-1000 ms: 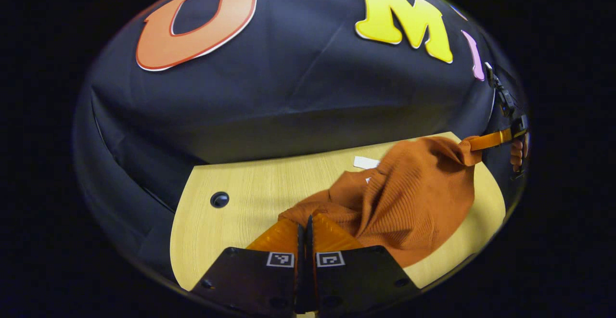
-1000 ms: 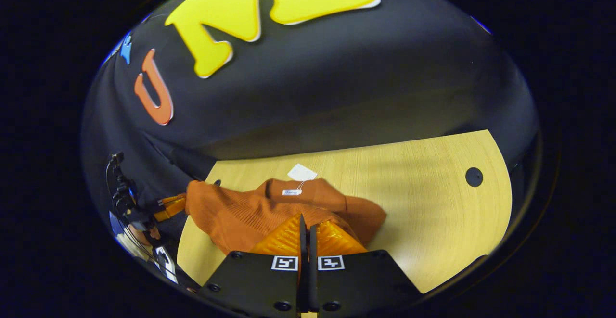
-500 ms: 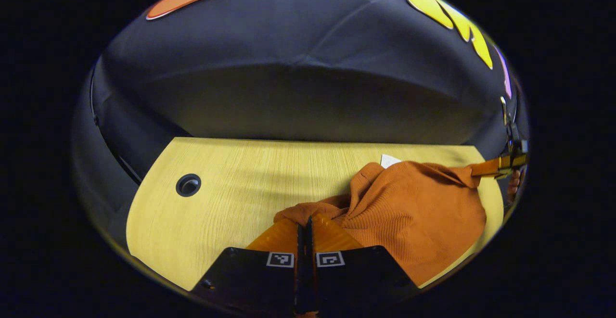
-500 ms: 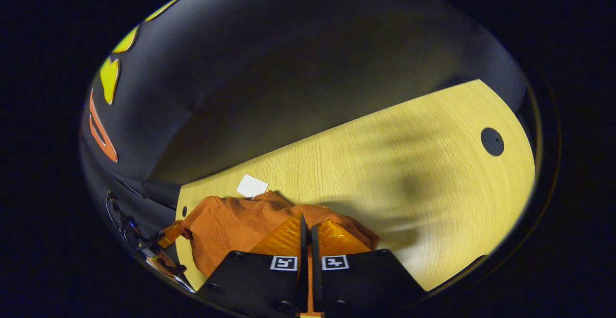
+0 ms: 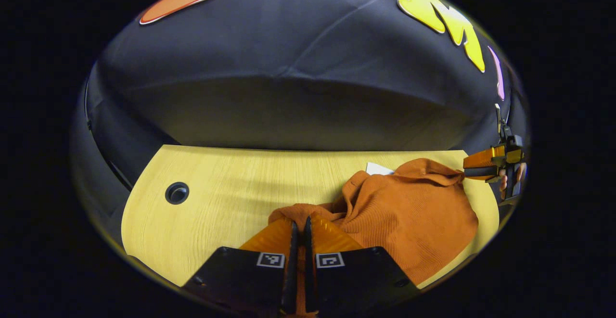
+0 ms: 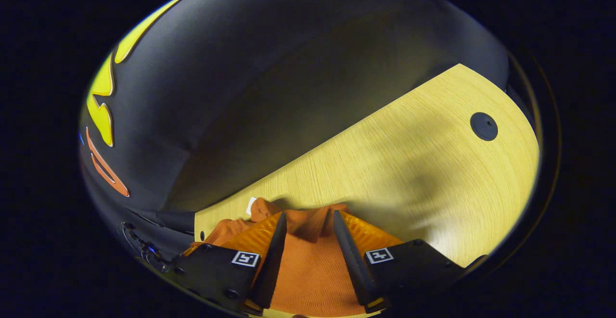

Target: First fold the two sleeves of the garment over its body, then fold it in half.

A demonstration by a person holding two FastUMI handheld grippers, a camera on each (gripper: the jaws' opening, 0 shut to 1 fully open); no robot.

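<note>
An orange ribbed garment (image 5: 414, 212) lies bunched on the wooden table (image 5: 226, 188), right of centre in the left gripper view. My left gripper (image 5: 298, 219) is shut on a fold at its near left edge, and cloth shows in the thin slit between the fingers. My right gripper (image 5: 469, 169) appears at the far right of that view, at a raised peak of the cloth, held by a hand (image 5: 510, 183). In the right gripper view my right gripper (image 6: 308, 213) stands open, with the garment (image 6: 310, 270) lying between and under its spread fingers.
A white tag (image 5: 378, 168) lies at the garment's far edge, also seen as the tag (image 6: 250, 206). A round cable hole (image 5: 176, 193) sits in the table at the left, and another hole (image 6: 483, 126) at the right. Bare table (image 6: 409, 173) stretches beyond the garment.
My right gripper has opened and let go of the garment; it was shut on it before. Both grippers came down toward the table. The left gripper keeps its hold.
</note>
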